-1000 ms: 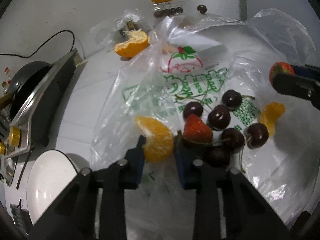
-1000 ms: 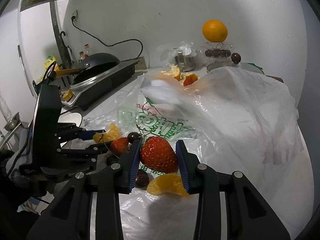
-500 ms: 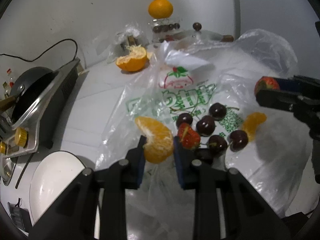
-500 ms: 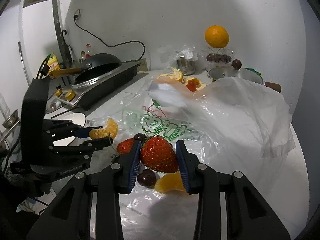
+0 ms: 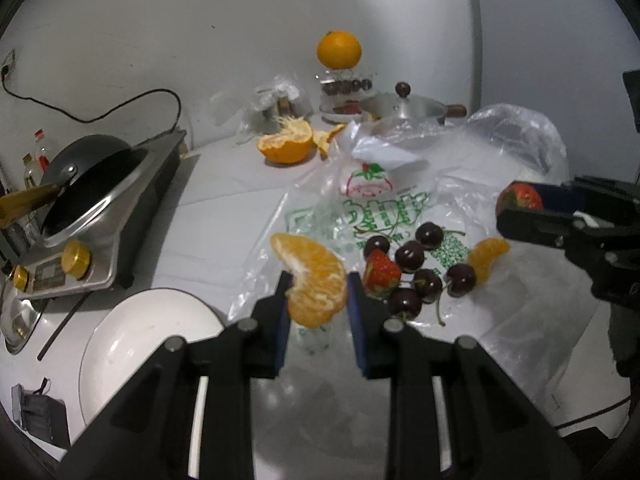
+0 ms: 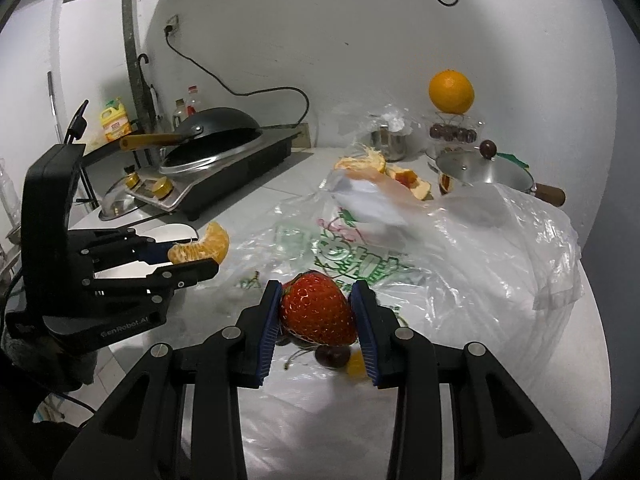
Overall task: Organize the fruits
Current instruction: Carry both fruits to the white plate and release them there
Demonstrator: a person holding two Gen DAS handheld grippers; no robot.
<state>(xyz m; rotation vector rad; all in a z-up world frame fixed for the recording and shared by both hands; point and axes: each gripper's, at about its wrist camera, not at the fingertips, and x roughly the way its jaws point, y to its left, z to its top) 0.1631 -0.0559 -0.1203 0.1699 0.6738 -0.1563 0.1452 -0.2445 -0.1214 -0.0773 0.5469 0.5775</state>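
My left gripper (image 5: 316, 294) is shut on an orange segment (image 5: 314, 276) and holds it above the counter, near a white plate (image 5: 132, 344). It also shows in the right wrist view (image 6: 192, 258). My right gripper (image 6: 318, 314) is shut on a red strawberry (image 6: 318, 310), also seen at the right of the left wrist view (image 5: 520, 198). On the clear plastic bag (image 5: 520, 312) lie several dark cherries (image 5: 410, 256), a second strawberry (image 5: 380, 272) and another orange segment (image 5: 486, 256).
A black pan on a silver cooker (image 5: 92, 196) stands at the left. A peeled orange half (image 5: 286, 142), a whole orange on a glass stand (image 5: 339, 50) and a lidded steel pot (image 5: 404, 108) stand at the back by the wall.
Both grippers have risen and drawn back from the bag with their fruit. The cherries and plate now look farther below.
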